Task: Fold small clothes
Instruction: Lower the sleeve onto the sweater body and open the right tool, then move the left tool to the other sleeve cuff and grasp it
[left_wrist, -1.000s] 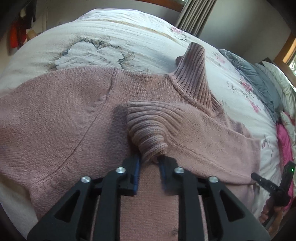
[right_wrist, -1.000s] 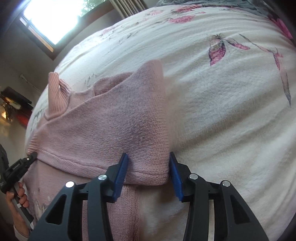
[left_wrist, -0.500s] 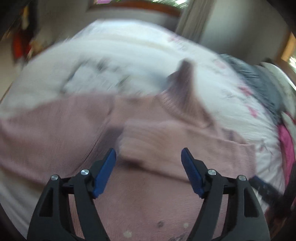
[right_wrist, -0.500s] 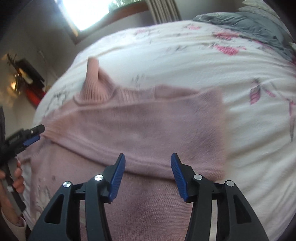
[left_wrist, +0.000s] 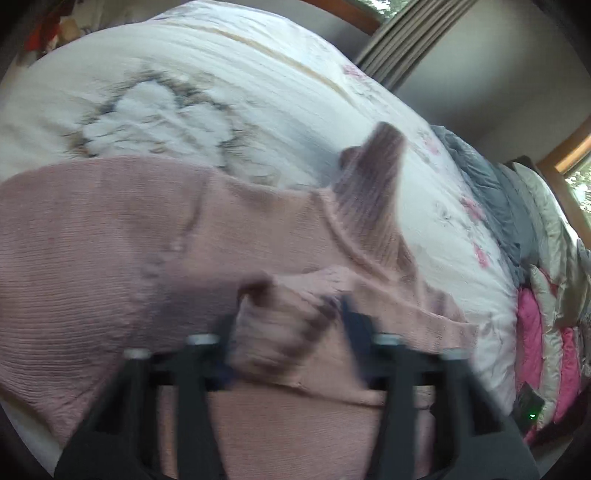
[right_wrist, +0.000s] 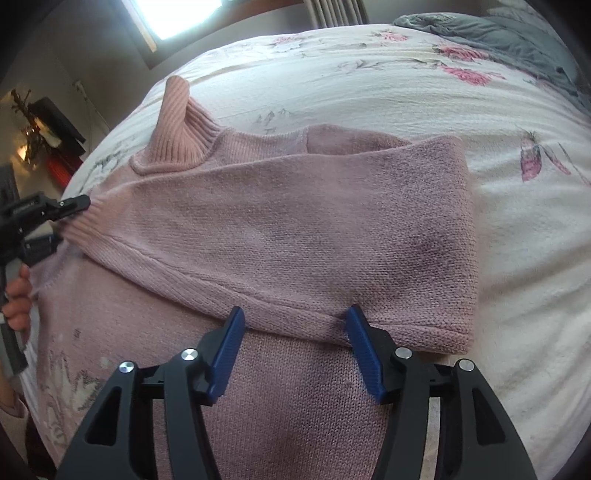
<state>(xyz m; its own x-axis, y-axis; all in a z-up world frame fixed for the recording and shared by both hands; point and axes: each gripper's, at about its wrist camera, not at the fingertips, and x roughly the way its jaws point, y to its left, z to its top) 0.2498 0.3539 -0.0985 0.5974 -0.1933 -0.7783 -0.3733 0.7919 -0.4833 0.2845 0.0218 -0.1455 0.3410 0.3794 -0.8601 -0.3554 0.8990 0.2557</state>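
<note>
A pink knit turtleneck sweater (right_wrist: 295, 229) lies flat on the bed, its ribbed collar (right_wrist: 177, 122) standing up. One sleeve is folded across the chest. My right gripper (right_wrist: 295, 332) is open, its blue pads straddling that sleeve's lower seam. In the blurred left wrist view, my left gripper (left_wrist: 290, 325) has its fingers apart on either side of the ribbed cuff (left_wrist: 280, 321). The right wrist view shows the left gripper (right_wrist: 61, 221) at the cuff (right_wrist: 83, 221), held by a hand (right_wrist: 16, 295). The sweater's body (left_wrist: 92, 240) spreads left, with the collar (left_wrist: 369, 192) beyond.
A white floral bedspread (right_wrist: 369, 74) covers the bed. A grey blanket (right_wrist: 498, 33) is bunched at the far side, beside a pink and white quilt (left_wrist: 543, 332). A curtain (left_wrist: 406, 37) hangs behind the bed. Dark furniture (right_wrist: 48, 122) stands off to the left.
The left gripper let go of the cuff, opened wide, and now has moved in around it again. The right gripper released the sleeve fold and pulled back, staying open.
</note>
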